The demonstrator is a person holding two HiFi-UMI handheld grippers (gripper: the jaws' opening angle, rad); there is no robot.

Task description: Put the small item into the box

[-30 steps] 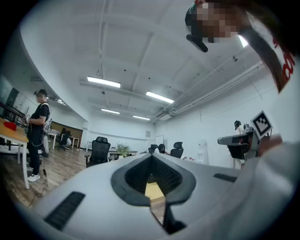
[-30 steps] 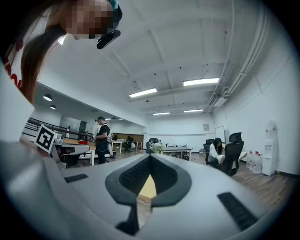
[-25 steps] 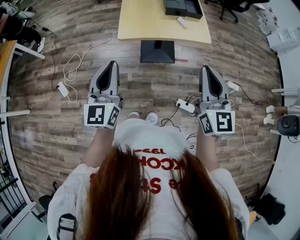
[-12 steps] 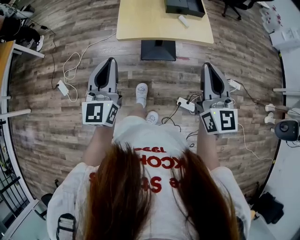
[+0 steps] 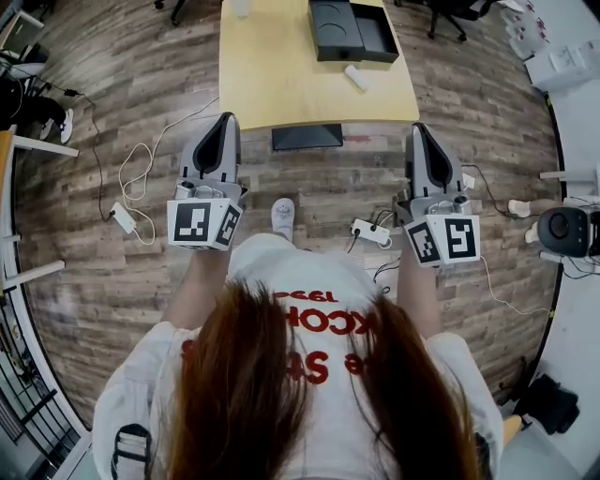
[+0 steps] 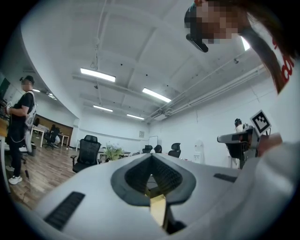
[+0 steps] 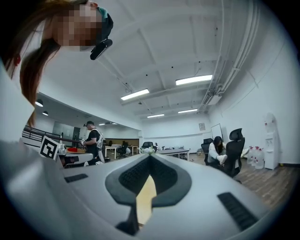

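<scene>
Grey plastic makes up both claws, and both are squeezed tight with nothing in them. The left claw [image 5: 225, 120] and the right claw [image 5: 416, 129] point straight ahead, side by side but well apart. Each one's own view shows its two jaws pressed together at the tip, with no thing between them. Under them is the wooden floor [image 5: 112, 103]. A white power strip [image 5: 370, 232] and some cables lie on it near the right claw, and the person's shoe [image 5: 282, 214] is between the two claws.

Ahead of the claw tips is the pale wooden counter [image 5: 272, 75]. The tips look to be about at its near edge, and I can't tell if they are over it. The small white item [image 5: 355, 77] lies on the counter, ahead and between the two claws but more to the right claw's side. Just beyond it, farther from the claws, sits the open black box [image 5: 349, 28]. Item and box are near each other but not touching.

I think this is the getting-there step, as nothing has been picked up yet. The right claw looks best placed for the next move. It would need to reach over the counter, open its jaws, come down around the small item and squeeze gently. Then it is a short lift over to the box.
</scene>
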